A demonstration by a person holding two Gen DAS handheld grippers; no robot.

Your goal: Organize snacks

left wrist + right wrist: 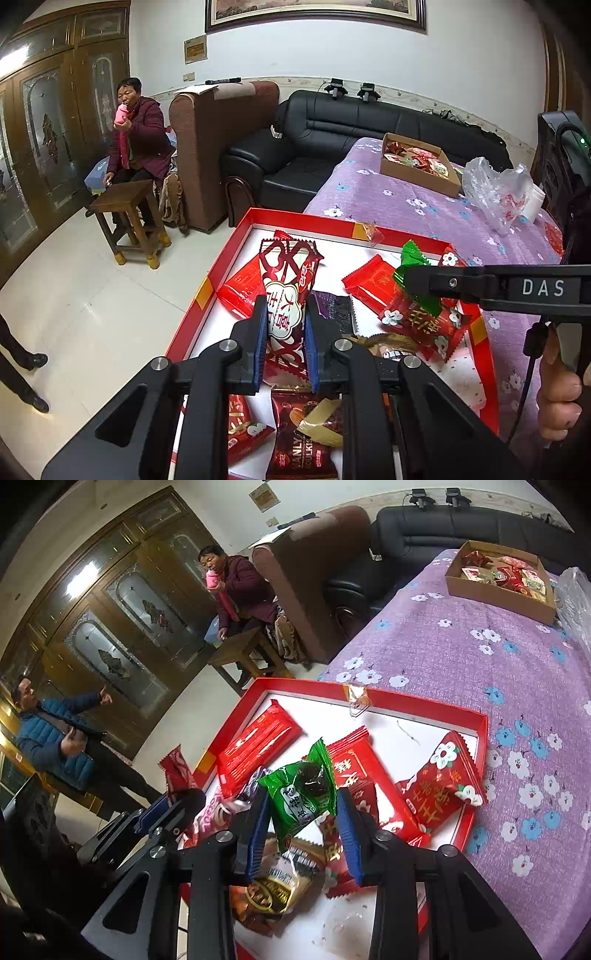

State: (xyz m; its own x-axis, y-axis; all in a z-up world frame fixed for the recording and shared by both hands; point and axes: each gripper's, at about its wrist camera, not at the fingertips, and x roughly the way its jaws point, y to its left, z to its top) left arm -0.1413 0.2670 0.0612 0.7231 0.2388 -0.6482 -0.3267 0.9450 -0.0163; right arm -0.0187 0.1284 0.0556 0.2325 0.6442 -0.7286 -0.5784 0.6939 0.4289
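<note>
A lived-in sitting room around the table

A seated person (138,136) drinks from a pink bottle (121,115) behind a wooden stool (127,218); far off sit a black sofa (332,140), a brown armchair (214,147) and carved wooden doors (122,635).

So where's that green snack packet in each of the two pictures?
Left wrist view: the green packet is right of centre, at the tip of the right gripper coming in from the right edge.
Right wrist view: the green packet sits at centre, between the right gripper's blue pads.
Shared landmark: the red tray beneath it, on the purple flowered cloth.
</note>
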